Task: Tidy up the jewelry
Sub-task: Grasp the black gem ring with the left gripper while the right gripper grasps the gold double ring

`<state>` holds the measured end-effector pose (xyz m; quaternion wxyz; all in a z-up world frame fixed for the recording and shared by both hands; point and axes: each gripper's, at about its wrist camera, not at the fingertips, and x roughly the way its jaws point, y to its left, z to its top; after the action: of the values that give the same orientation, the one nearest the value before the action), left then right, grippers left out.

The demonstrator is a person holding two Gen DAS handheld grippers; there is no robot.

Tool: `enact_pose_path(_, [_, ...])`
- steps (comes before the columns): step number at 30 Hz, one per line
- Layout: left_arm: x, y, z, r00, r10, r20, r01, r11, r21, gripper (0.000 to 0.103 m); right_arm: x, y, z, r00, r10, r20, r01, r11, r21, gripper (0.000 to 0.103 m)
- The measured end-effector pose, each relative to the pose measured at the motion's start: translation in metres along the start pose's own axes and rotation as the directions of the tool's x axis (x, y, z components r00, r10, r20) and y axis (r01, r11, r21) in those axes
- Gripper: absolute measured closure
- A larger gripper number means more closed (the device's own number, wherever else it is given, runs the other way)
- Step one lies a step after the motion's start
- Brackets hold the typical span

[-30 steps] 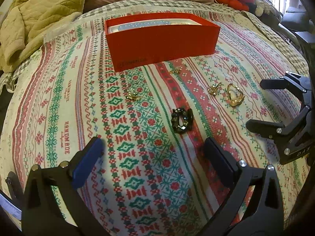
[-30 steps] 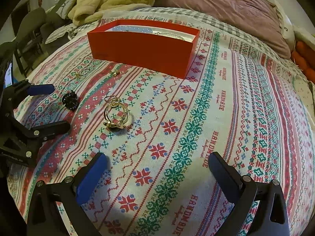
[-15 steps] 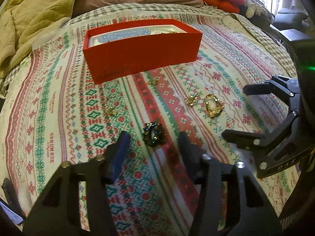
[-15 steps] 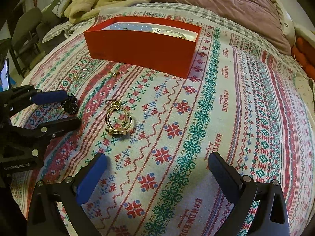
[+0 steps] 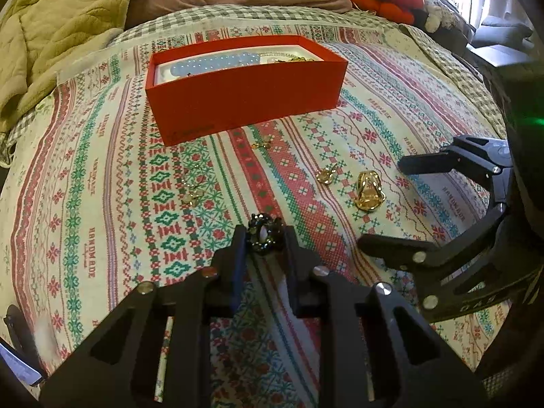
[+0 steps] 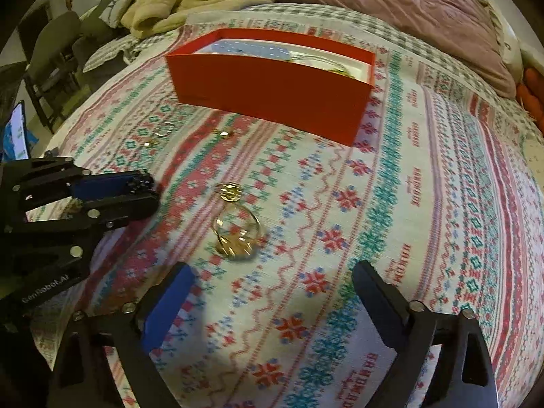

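The left gripper (image 5: 263, 236) is closing around a dark beaded ring (image 5: 264, 238) on the bed (image 5: 102, 204), its pads at the ring's sides. At three o'clock, the right gripper (image 6: 268, 292) is just starting to close, nothing between its jaws; a gold wire ring (image 6: 236, 234) lies ahead. At twelve o'clock sits a red cardboard box (image 5: 244, 102) already holding pale beads. Several small gold pieces remain loose on the woven patterned bedspread.
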<state>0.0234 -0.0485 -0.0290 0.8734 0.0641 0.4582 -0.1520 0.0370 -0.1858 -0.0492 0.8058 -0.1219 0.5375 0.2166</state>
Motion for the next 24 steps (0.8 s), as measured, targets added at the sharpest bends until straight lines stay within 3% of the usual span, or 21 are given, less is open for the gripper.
enact_pose_path(12, [-0.004, 0.004, -0.001, 1.0, 0.01, -0.003, -0.01, 1.0, -0.009, 0.08, 0.002, 0.01, 0.014, 1.0, 0.03, -0.002, -0.03, 1.0, -0.009, 0.047])
enact_pose_path(20, [-0.006, 0.008, 0.002, 1.0, 0.008, 0.002, -0.008, 1.0, -0.022, 0.08, 0.001, 0.004, 0.018, 0.999, 0.031, -0.009, -0.031, 0.999, 0.02, 0.076])
enact_pose_path(24, [-0.006, 0.009, 0.003, 1.0, 0.004, 0.0, -0.004, 1.0, -0.028, 0.08, -0.001, 0.003, 0.018, 0.999, 0.035, -0.012, -0.035, 0.999, 0.029, 0.076])
